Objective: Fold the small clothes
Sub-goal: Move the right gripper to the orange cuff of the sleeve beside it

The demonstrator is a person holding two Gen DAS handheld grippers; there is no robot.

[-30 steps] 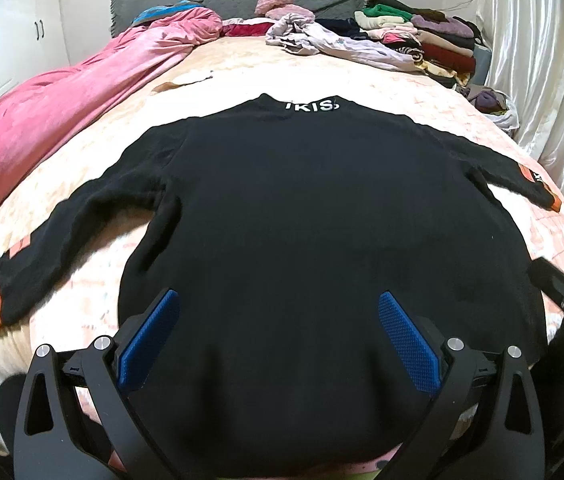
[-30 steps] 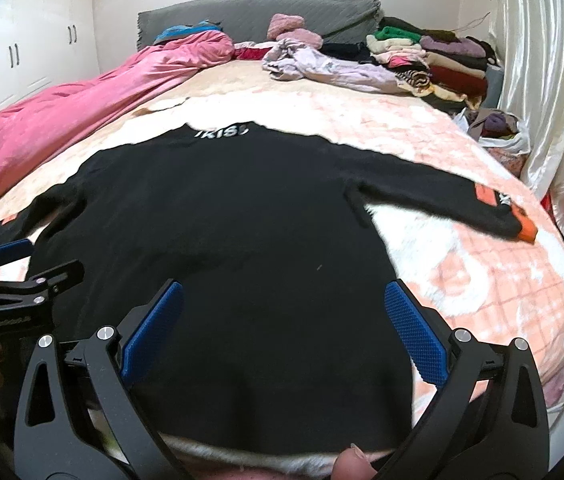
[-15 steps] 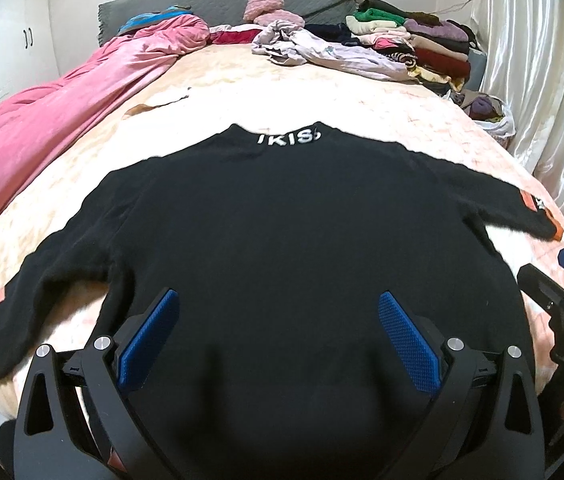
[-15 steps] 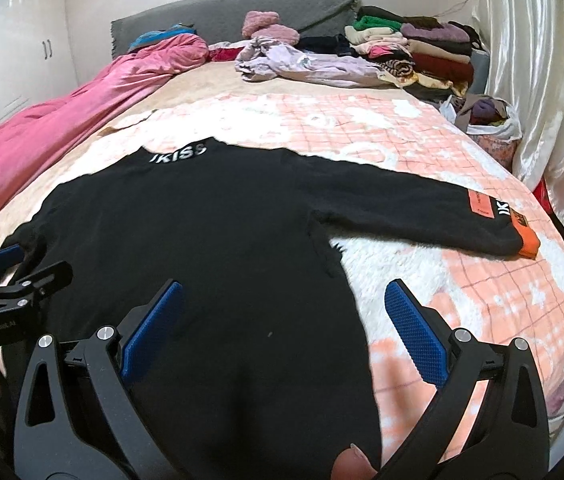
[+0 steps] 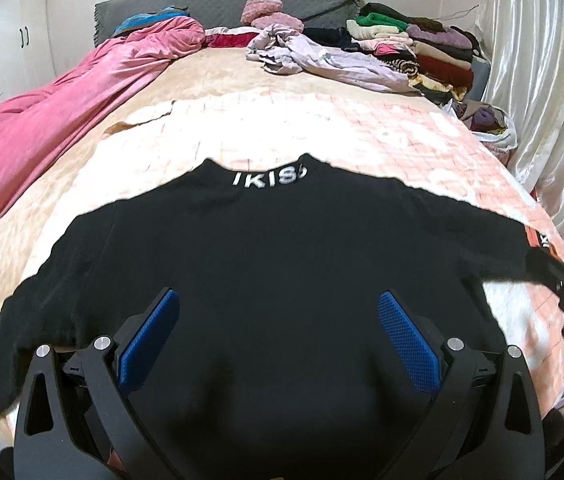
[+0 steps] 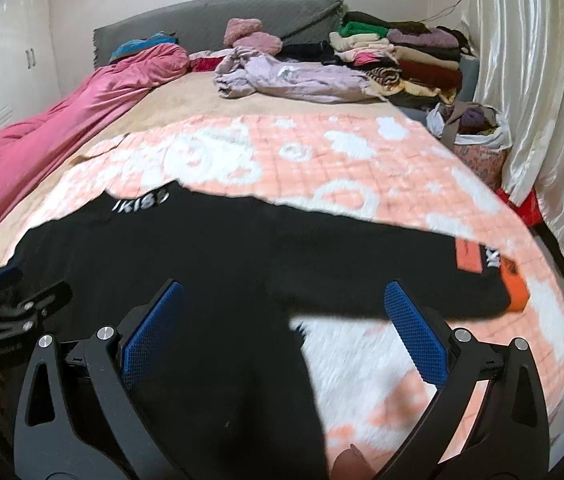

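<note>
Black long-sleeved knit sweater (image 5: 282, 280) w/ orange cuffs lies flat, back up, on pink-and-white quilted bed cover (image 6: 362, 168); soft, limp, prob. light — pinch sleeve cuff/shoulder edge; left gripper (image 5: 277, 336) & right gripper (image 6: 282, 332) both spread apart, empty.

The bed (image 6: 362, 184) carried a black sweater (image 5: 282, 272) spread flat at its foot edge, a pink duvet (image 5: 41, 120) along its left edge, a lilac garment (image 6: 290, 76) and stacked folded clothes (image 6: 402, 52) near the headboard corner
</note>
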